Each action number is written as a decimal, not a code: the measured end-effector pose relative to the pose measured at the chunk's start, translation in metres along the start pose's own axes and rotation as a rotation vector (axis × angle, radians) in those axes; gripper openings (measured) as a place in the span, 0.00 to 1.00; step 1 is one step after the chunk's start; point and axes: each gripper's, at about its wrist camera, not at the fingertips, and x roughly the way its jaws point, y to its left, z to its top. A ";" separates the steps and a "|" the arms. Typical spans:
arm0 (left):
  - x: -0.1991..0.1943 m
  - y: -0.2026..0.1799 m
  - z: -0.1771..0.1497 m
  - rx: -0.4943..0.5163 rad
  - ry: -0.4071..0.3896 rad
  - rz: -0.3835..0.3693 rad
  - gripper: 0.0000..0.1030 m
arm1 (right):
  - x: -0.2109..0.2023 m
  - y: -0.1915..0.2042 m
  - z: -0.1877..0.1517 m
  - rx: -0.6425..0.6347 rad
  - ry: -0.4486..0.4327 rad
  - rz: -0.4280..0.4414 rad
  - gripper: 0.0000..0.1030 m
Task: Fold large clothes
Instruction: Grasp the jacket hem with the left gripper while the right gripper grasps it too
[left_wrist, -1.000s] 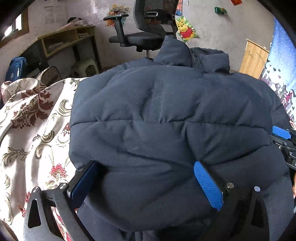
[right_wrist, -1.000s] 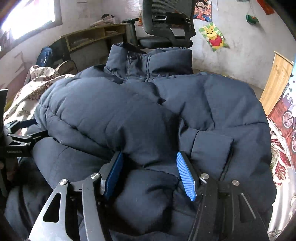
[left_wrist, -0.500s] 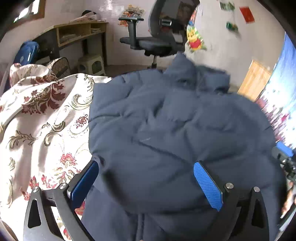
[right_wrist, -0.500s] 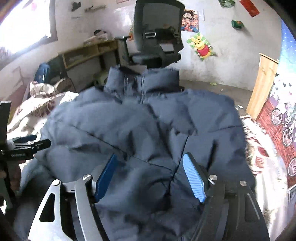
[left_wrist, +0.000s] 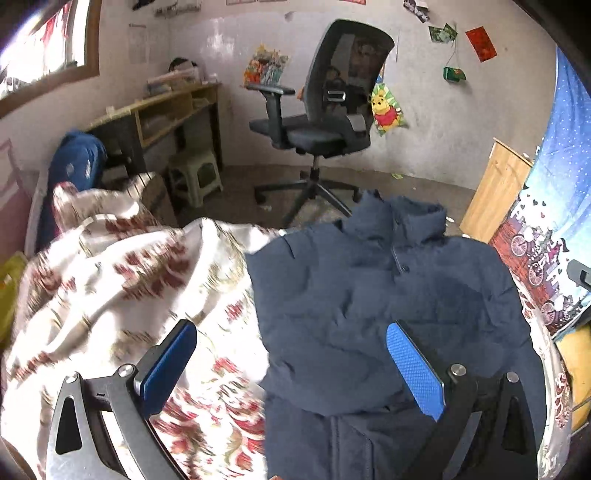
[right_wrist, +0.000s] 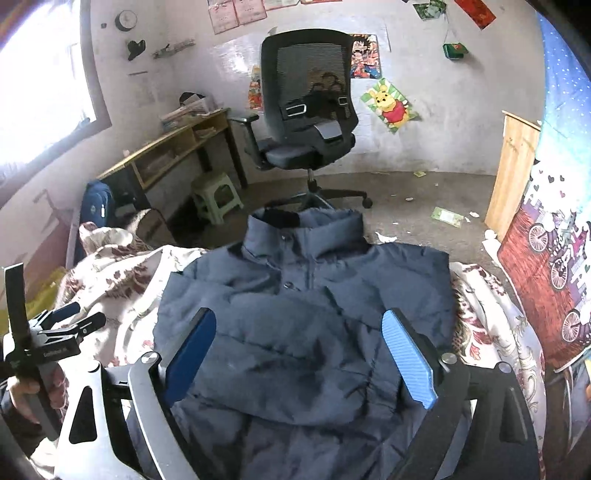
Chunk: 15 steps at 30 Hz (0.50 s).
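A dark navy puffer jacket (left_wrist: 369, 306) lies folded on a bed with a floral cover (left_wrist: 122, 295), collar at the far end. It also shows in the right wrist view (right_wrist: 306, 332). My left gripper (left_wrist: 291, 362) is open and empty, raised above the jacket's left edge. My right gripper (right_wrist: 299, 350) is open and empty, raised above the jacket's near half. The left gripper (right_wrist: 70, 317) also shows at the left edge of the right wrist view, held in a hand.
A black office chair (right_wrist: 310, 122) stands beyond the bed's far end. A wooden desk (left_wrist: 162, 110) and a green stool (left_wrist: 195, 173) are at the back left. A wooden cabinet (right_wrist: 517, 170) and a patterned hanging cloth (right_wrist: 554, 258) are on the right.
Both grippers have lifted up and back off the jacket. The jaws that pressed into the padding now hang free above it. The jacket has settled flat.
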 end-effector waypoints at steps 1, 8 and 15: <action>-0.001 0.002 0.006 0.006 -0.005 0.008 1.00 | 0.001 0.002 0.006 -0.004 0.003 0.002 0.90; 0.019 0.016 0.038 0.002 -0.022 0.035 1.00 | 0.034 0.000 0.031 -0.031 0.039 -0.016 0.90; 0.082 0.000 0.062 -0.045 -0.022 -0.029 1.00 | 0.113 -0.021 0.053 -0.075 0.079 -0.012 0.90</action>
